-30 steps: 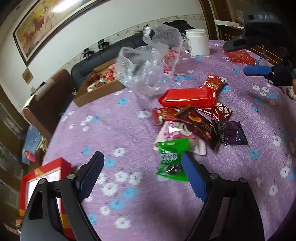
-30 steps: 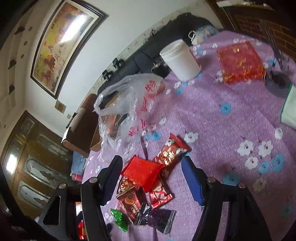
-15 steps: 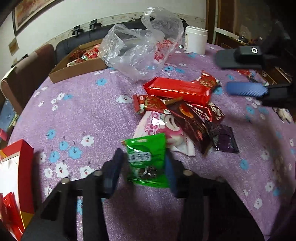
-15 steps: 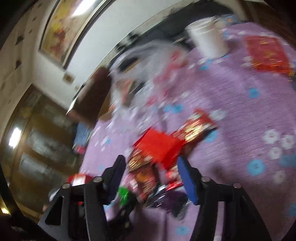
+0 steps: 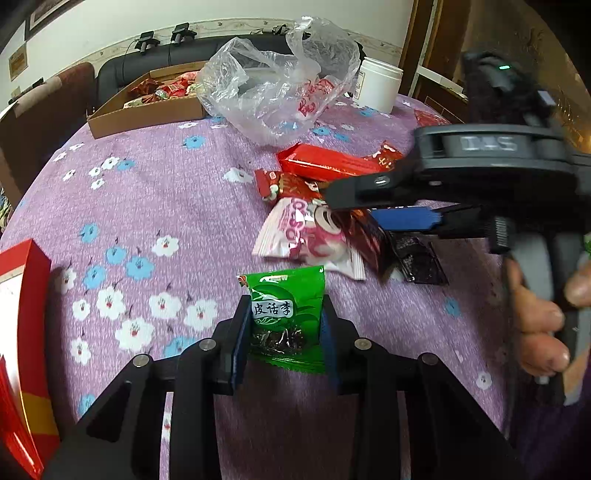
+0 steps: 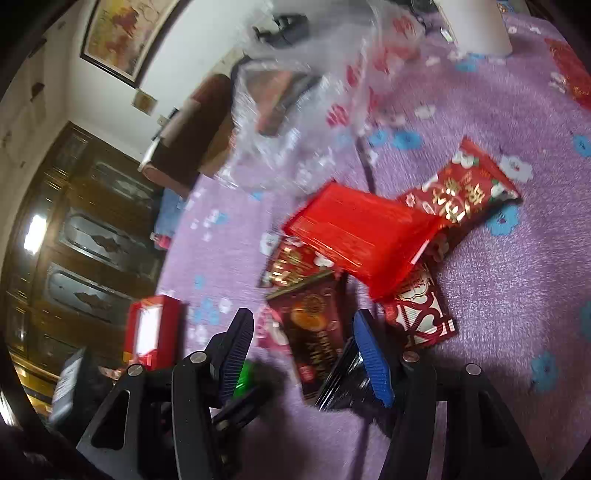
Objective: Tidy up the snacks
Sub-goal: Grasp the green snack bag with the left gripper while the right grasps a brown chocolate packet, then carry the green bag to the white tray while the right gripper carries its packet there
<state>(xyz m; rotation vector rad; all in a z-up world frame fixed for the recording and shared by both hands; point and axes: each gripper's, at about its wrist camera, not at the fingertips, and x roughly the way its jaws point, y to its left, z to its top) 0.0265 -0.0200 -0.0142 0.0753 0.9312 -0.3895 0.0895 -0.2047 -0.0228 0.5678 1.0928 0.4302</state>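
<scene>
One green packet (image 5: pixel 284 314) gripped by left tool (image 5: pixel 284 334), just closed; right tool (image 6: pixel 304 350) unclenched over brown packet (image 6: pixel 314 332). Pile near bag (image 5: pixel 280 81) unsorted; most remains.

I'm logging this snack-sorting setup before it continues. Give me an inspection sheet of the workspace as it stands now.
Surface: round table under a purple floral tablecloth.
Job's things: green snack packet; pile of wrapped snacks with a long red pack on top; cardboard tray of sweets at the far edge.
Clutter: crumpled clear plastic bag, white jar, red box.
Grippers: left claw has just been closing, pads pressing the green packet; right claw open over a dark brown packet, pads apart from it.
Cables: nothing seen.
Surroundings: black sofa, framed painting, dark wooden cabinet.
</scene>
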